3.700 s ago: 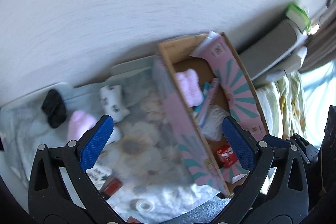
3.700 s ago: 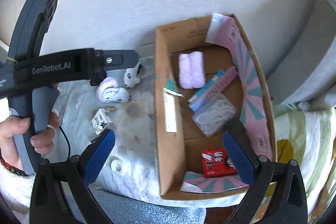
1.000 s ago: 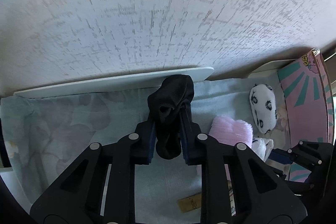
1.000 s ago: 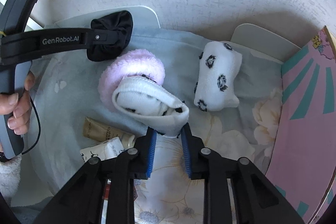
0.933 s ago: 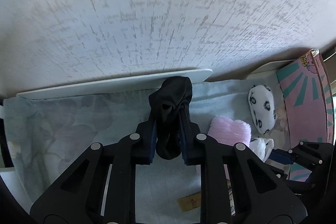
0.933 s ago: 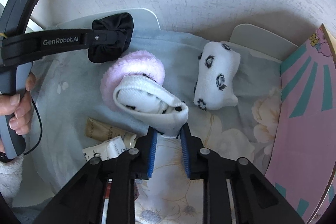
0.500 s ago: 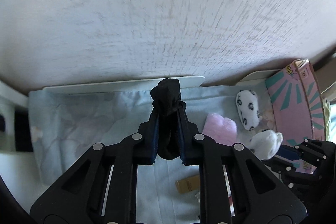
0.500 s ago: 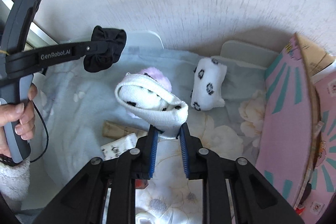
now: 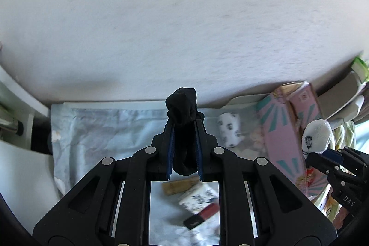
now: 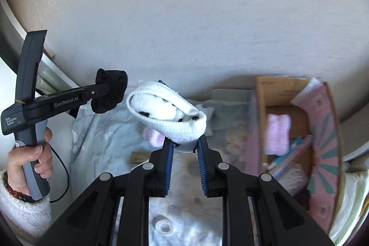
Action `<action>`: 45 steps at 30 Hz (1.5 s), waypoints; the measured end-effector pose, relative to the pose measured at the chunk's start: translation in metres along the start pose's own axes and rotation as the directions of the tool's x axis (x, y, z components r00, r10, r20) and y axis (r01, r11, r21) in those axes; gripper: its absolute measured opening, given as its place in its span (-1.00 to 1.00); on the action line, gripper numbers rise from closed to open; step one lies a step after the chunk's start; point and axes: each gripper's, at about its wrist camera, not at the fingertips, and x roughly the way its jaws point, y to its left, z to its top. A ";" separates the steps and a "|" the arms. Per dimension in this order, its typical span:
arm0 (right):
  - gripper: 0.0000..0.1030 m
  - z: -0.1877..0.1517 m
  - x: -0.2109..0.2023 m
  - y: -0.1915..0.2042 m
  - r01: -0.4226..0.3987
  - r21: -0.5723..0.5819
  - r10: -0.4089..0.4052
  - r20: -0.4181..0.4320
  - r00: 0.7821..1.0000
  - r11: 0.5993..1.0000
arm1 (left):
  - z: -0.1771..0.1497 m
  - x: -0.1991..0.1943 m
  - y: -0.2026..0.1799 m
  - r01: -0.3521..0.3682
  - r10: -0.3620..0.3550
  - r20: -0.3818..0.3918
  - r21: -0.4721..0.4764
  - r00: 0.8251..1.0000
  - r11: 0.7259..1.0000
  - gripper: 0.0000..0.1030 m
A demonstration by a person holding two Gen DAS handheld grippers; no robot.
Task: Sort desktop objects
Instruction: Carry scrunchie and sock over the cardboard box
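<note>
Floral cloth (image 10: 103, 137) now far below: left gripper (image 9: 184, 137) clamps black sock (image 9: 182, 107), right gripper (image 10: 183, 149) clamps spotted sock (image 10: 166, 112) centre frame, both lifted, box (image 10: 322, 107) right next.

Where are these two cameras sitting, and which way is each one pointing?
Left wrist view: rides on the left hand-held gripper, looking along its fingers, shut on a black sock, toward the wall and blue cloth; the right hand-held gripper shows at its right edge.
Right wrist view: rides on the right hand-held gripper, shut on a white spotted sock, facing the wall and cardboard box; the person's left hand shows.
Both views share the two socks, cloth and box.
</note>
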 end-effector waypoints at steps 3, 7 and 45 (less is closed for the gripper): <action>-0.63 -0.006 -0.018 -0.022 0.019 0.023 -0.019 0.021 1.000 1.000 | 0.004 -0.001 -0.028 0.023 -0.023 0.008 0.038 1.000 0.999 -0.73; -0.63 -0.021 -0.030 -0.053 0.036 0.098 -0.039 0.037 0.999 0.995 | 0.009 0.000 -0.077 0.064 -0.064 0.000 0.120 0.998 0.991 -0.73; -0.63 -0.072 0.012 -0.180 -0.015 0.044 0.025 -0.224 0.974 0.999 | -0.001 0.151 -0.289 0.094 -0.021 -0.225 0.317 0.974 0.944 -0.73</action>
